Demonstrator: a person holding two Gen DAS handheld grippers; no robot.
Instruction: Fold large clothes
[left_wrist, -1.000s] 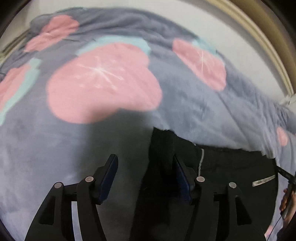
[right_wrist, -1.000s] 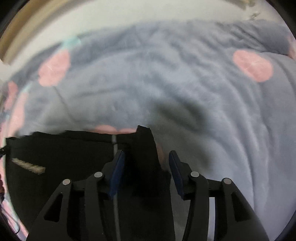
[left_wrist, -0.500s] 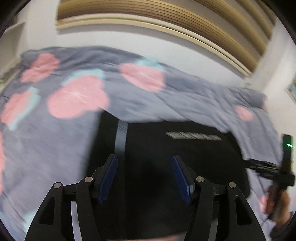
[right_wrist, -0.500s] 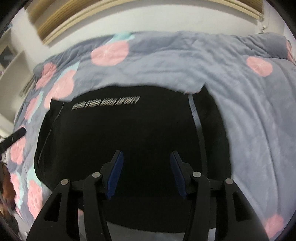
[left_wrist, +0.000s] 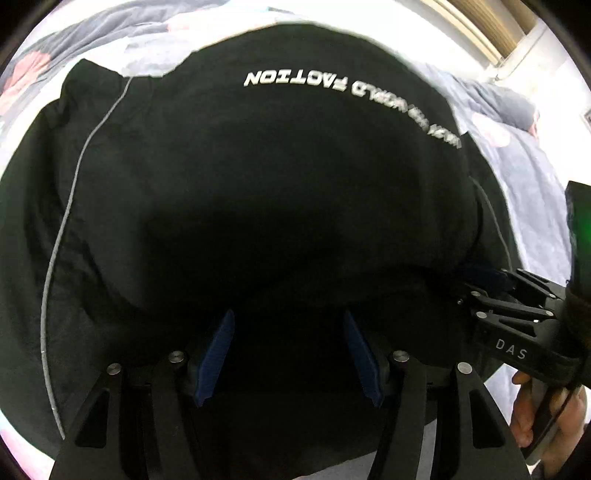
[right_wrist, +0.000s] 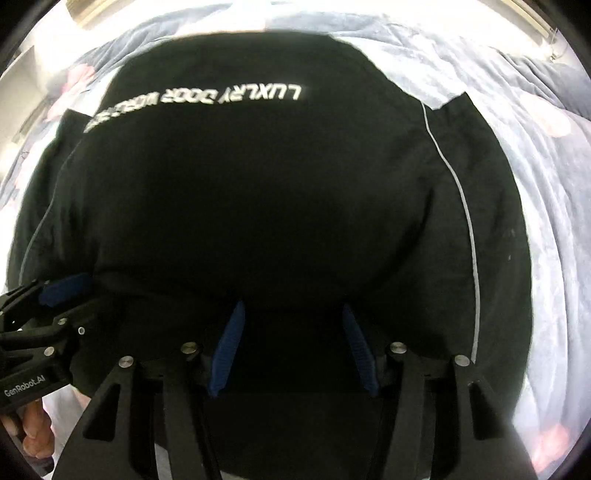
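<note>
**A:** Where's the black garment (left_wrist: 280, 192) sitting against the grippers?

**B:** It's spread over the grey blanket with pink blotches (right_wrist: 546, 155) and fills nearly all of both wrist views. A fold of it bulges up just ahead of the left gripper (left_wrist: 288, 354); the blue pads (left_wrist: 216, 350) stand apart, with dark cloth under and between them. I see nothing pressed between them.

**A:** And the right one?

**B:** The right gripper (right_wrist: 291, 349) shows the same picture: its jaws have just been opening, the pads are spread, and the cloth lies beneath the gap rather than pinched. From the left view it comes in at the garment's right edge (left_wrist: 491, 291), its tip against the fold, and a hand (left_wrist: 543, 413) grips its handle.

**A:** Any markings to go by?

**B:** White lettering (left_wrist: 295, 79) runs across the upper part, upside down, and a thin grey piping line (right_wrist: 461, 206) curves down each side.

**A:** What can't you make out?

**B:** The cloth near the fingertips is so dark that layers merge; whether the pads brush it I can't tell. The garment's near edge is cut off behind the gripper bodies. The lettering's far ends blur, and the blanket is washed out at the rim.
</note>
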